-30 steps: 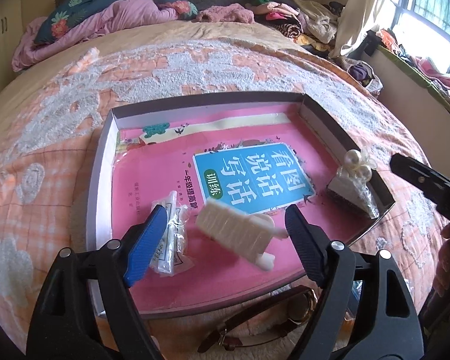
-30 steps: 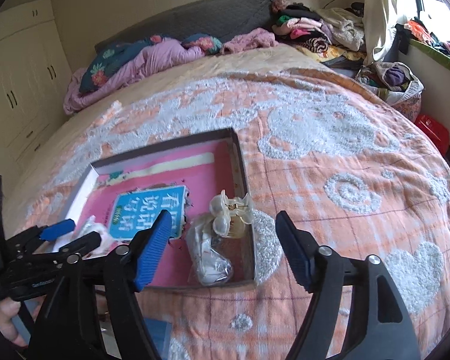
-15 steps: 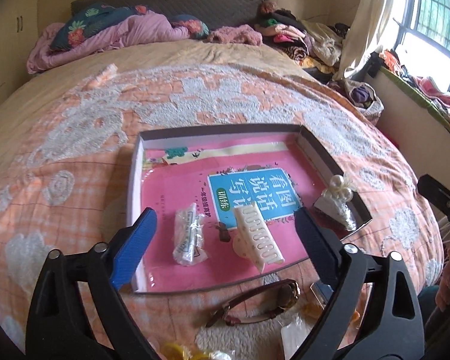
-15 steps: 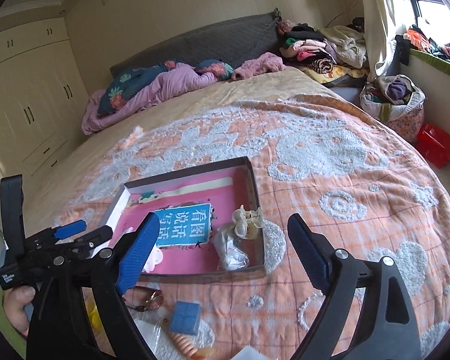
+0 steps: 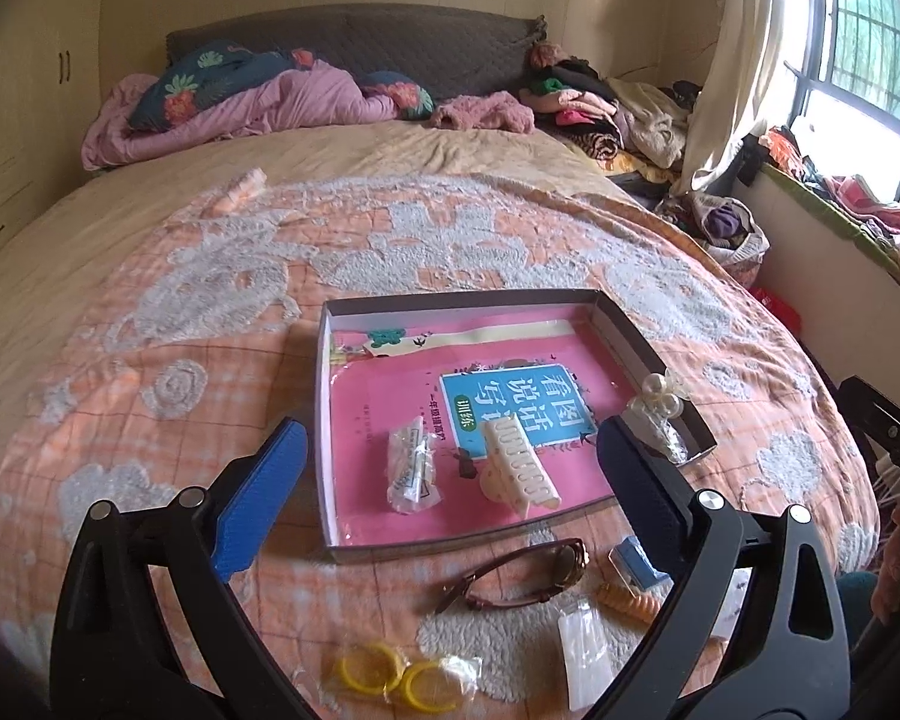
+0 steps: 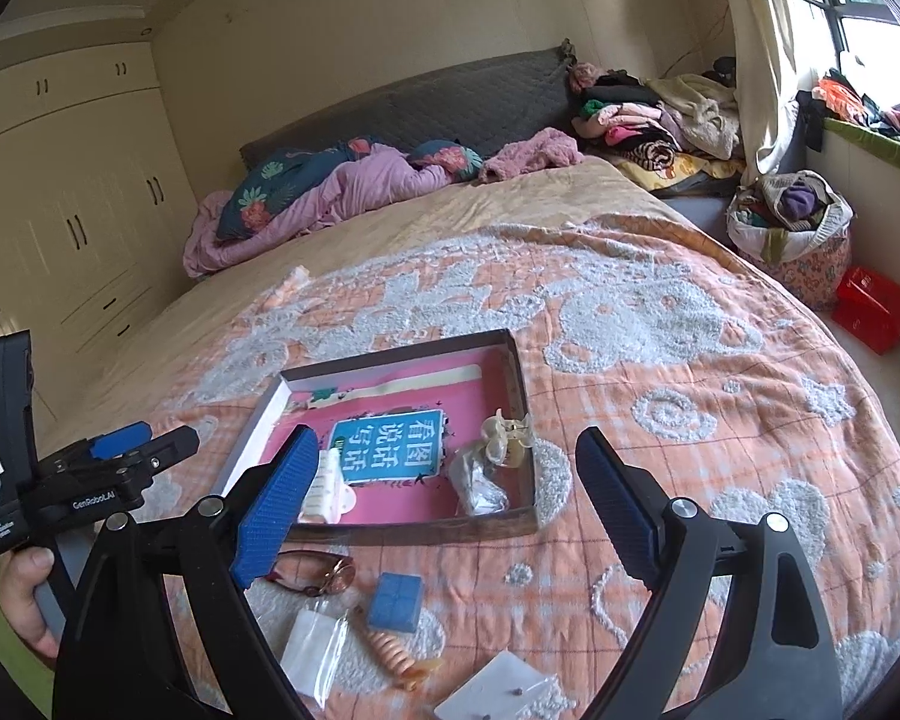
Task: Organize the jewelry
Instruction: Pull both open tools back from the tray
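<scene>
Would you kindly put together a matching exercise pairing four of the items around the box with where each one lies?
Things:
1. cream hair claw
2. pearl flower clip
3. yellow rings
4. blue square box

Places:
A. on the blanket beside the coiled orange hair tie
B. inside the shallow box, over the near edge of the blue label
C. in a clear bag on the blanket, nearest the left camera
D. by the shallow box's right wall, atop a clear packet

Pairs: 1-B, 2-D, 3-C, 4-A
</scene>
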Tool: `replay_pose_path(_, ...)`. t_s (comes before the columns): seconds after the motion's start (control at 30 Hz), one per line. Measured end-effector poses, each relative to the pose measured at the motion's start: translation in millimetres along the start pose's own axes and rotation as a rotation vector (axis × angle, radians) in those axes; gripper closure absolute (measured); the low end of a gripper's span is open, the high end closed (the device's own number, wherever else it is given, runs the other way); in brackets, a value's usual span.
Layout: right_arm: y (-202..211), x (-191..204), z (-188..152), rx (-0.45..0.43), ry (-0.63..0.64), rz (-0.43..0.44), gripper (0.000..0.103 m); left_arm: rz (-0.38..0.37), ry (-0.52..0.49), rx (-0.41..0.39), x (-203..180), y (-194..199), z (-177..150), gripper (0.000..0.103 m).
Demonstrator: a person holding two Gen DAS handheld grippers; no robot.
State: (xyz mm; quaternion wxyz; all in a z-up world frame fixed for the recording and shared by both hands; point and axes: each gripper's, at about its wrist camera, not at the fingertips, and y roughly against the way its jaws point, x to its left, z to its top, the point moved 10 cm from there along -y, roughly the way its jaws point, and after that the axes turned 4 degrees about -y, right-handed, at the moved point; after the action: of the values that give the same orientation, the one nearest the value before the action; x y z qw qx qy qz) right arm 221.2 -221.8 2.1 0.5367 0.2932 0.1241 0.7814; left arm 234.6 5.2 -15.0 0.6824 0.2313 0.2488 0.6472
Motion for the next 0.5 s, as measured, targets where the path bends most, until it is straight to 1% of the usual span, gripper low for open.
replay_pose_path(0.5, 22, 18, -16, 0.006, 0.036, 0.033, 0.016, 0.016, -0.024, -0.024, 0, 30, -15, 0.013)
